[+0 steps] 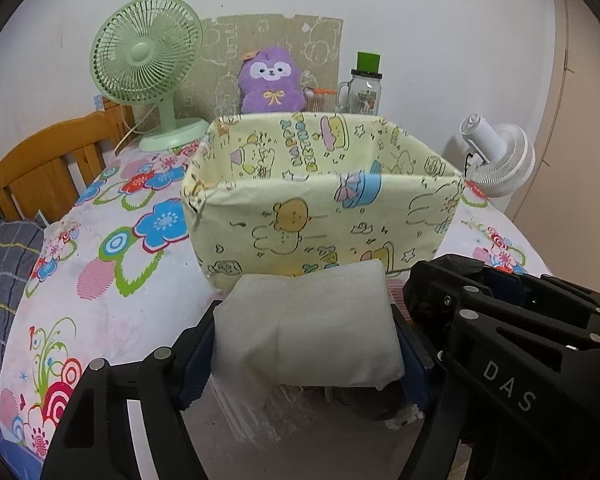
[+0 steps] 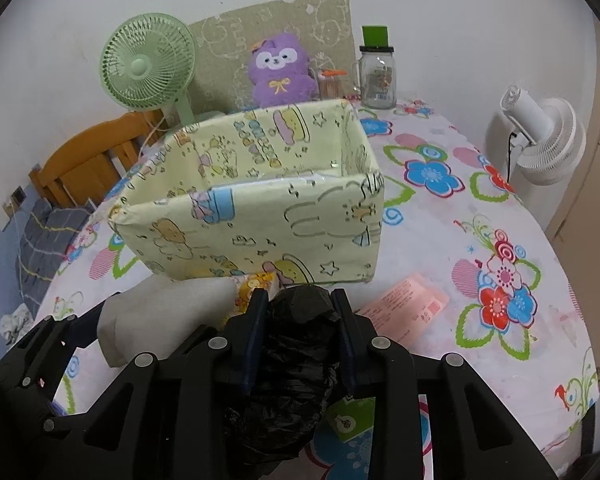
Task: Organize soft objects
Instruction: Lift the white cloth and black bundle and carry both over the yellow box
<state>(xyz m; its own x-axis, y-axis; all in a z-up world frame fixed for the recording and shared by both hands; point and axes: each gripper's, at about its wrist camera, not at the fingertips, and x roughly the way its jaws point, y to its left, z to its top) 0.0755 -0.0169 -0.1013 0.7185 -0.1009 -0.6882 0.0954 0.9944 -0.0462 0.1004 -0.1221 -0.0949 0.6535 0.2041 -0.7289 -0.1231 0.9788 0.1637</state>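
A yellow cartoon-print fabric box (image 1: pixel 324 208) (image 2: pixel 260 220) stands open-topped on the floral tablecloth, just beyond both grippers. My left gripper (image 1: pixel 308 332) is shut on a folded white foam sheet (image 1: pixel 300 320), which fills the gap between its fingers in front of the box's near wall. My right gripper (image 2: pixel 300 308) is shut on a crumpled black plastic bag (image 2: pixel 292 360), close to the box's near right corner. The left wrist view shows the right gripper's black body (image 1: pixel 500 328) beside the foam. In the right wrist view the foam sheet (image 2: pixel 160 304) sits at lower left.
Behind the box are a green desk fan (image 1: pixel 148 60), a purple plush toy (image 1: pixel 272 84) and a glass jar with a green lid (image 1: pixel 360 92). A white fan (image 2: pixel 548 140) stands at the right edge. A pink packet (image 2: pixel 404 308) lies on the tablecloth (image 2: pixel 460 208). A wooden headboard (image 1: pixel 40 168) is left.
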